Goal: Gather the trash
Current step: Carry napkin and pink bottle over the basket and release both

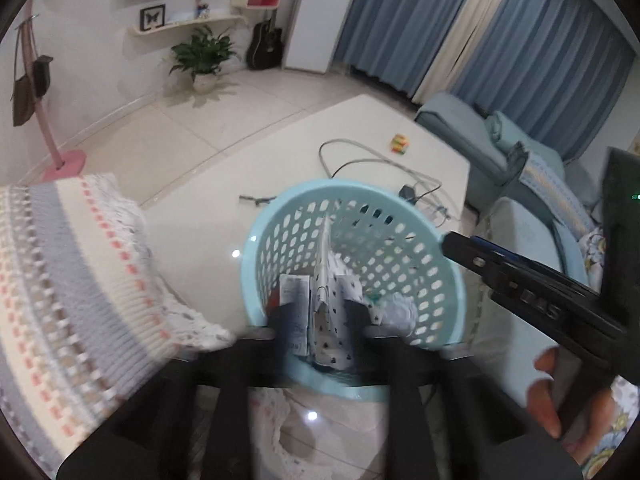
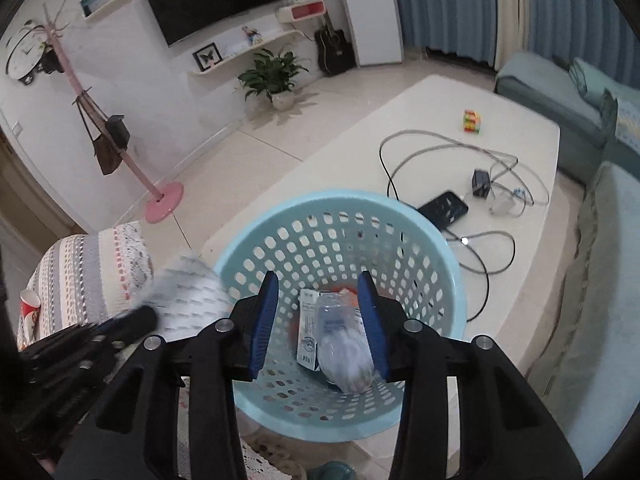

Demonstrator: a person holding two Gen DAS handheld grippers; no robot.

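Both grippers hang over the blue basket (image 2: 440, 276) sitting at the near end of the white table (image 2: 520, 128). The left gripper (image 1: 318, 320) is clamped on a folded patterned paper (image 1: 326, 280), held upright just inside the rim. The right gripper (image 2: 318, 316) has its blue pads (image 2: 266, 320) spread apart with nothing between them. Down in the basket there's a carton (image 2: 308, 328) and a crumpled plastic bottle (image 2: 344, 344). Cables (image 2: 440, 148), a phone (image 2: 444, 210) and a cube toy (image 2: 472, 120) lie farther back on the table.
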